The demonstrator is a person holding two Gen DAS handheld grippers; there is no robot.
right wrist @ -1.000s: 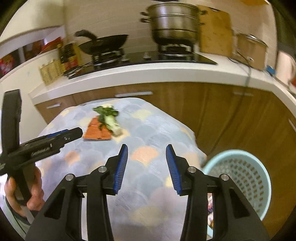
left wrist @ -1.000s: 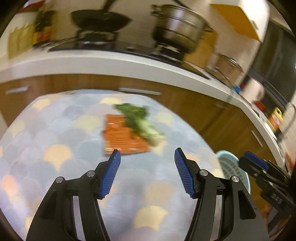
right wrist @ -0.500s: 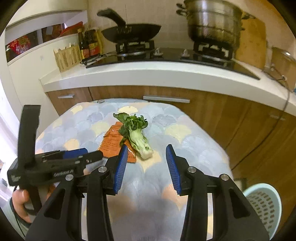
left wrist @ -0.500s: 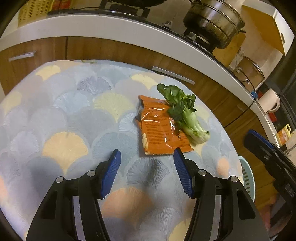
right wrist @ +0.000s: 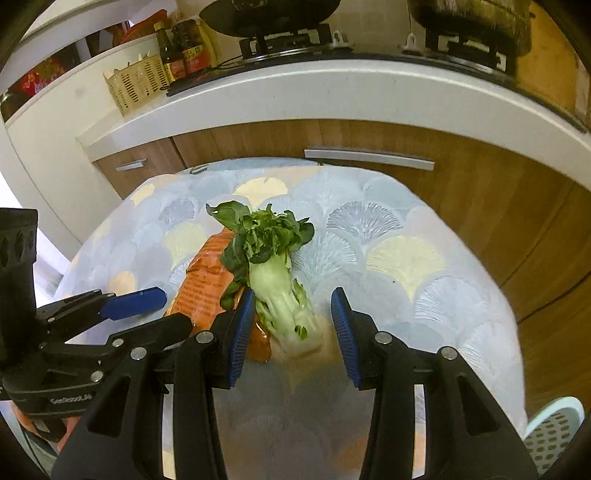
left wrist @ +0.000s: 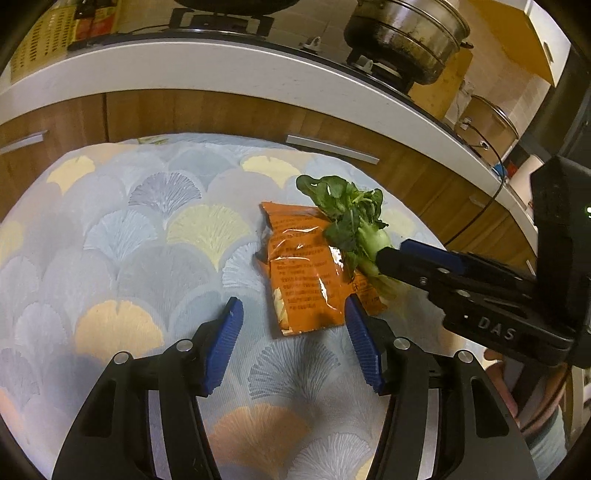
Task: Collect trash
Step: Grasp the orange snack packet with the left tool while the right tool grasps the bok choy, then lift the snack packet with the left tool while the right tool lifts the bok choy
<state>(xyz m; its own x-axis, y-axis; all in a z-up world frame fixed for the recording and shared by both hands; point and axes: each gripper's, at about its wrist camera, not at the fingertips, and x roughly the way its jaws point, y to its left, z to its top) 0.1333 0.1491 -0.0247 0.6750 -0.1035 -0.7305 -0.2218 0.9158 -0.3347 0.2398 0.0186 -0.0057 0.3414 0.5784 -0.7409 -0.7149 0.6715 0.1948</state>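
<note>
An orange snack wrapper [left wrist: 306, 273] lies flat on the patterned tablecloth, with a bok choy [left wrist: 351, 218] lying along its right edge. My left gripper [left wrist: 291, 339] is open, its fingertips at the wrapper's near end. My right gripper [right wrist: 291, 325] is open, its pads on either side of the bok choy's white stem [right wrist: 284, 295], not closed on it. The wrapper [right wrist: 207, 284] shows left of the stem in the right wrist view. The right gripper also shows in the left wrist view [left wrist: 424, 258], reaching in from the right.
The table [left wrist: 110, 240] stands against wooden cabinets under a white counter [left wrist: 221, 70] with a steel pot [left wrist: 406, 29] on a stove. A pale blue perforated basket [right wrist: 554, 432] sits on the floor at lower right of the table.
Both grippers moved forward and down to the trash. The left now reaches the wrapper's near end; the right now straddles the bok choy stem.
</note>
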